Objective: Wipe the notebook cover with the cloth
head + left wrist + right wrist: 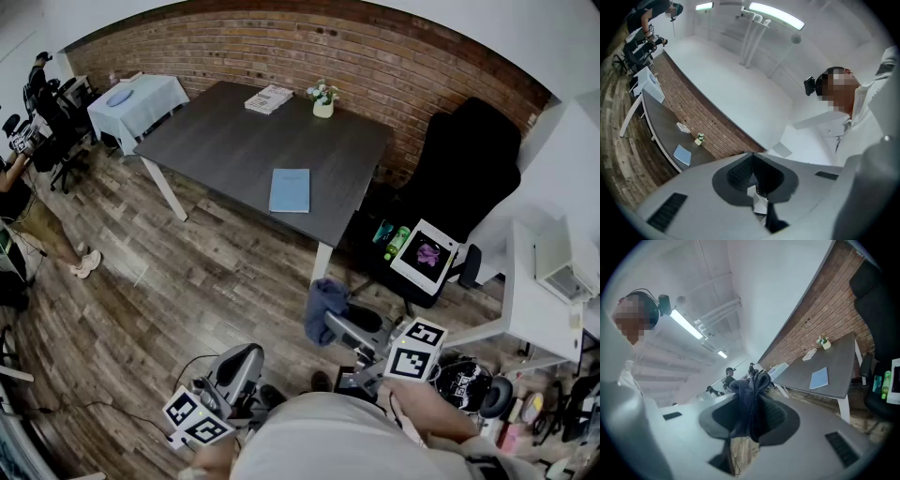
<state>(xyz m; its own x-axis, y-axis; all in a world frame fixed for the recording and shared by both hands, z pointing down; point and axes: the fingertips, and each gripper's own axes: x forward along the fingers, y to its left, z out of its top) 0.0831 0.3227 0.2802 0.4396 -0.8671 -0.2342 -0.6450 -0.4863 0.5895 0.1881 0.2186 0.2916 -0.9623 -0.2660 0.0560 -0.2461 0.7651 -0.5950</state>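
A brick wall (309,47) runs far ahead of both grippers; a dark grey table (234,141) stands against it, well ahead of them; a black office chair (469,169) sits ahead and to the right of the right gripper (330,323); the blue notebook (290,190) lies flat near the table's front edge, well ahead of that gripper; the right gripper's jaws are clamped on a bunched dark blue cloth (751,394), with folds sticking out past the tips; the left gripper (246,356), to the left of the right one, has its jaws pressed together, with nothing between them; a booklet (269,98) and a small flower pot (322,101) sit beyond the notebook.
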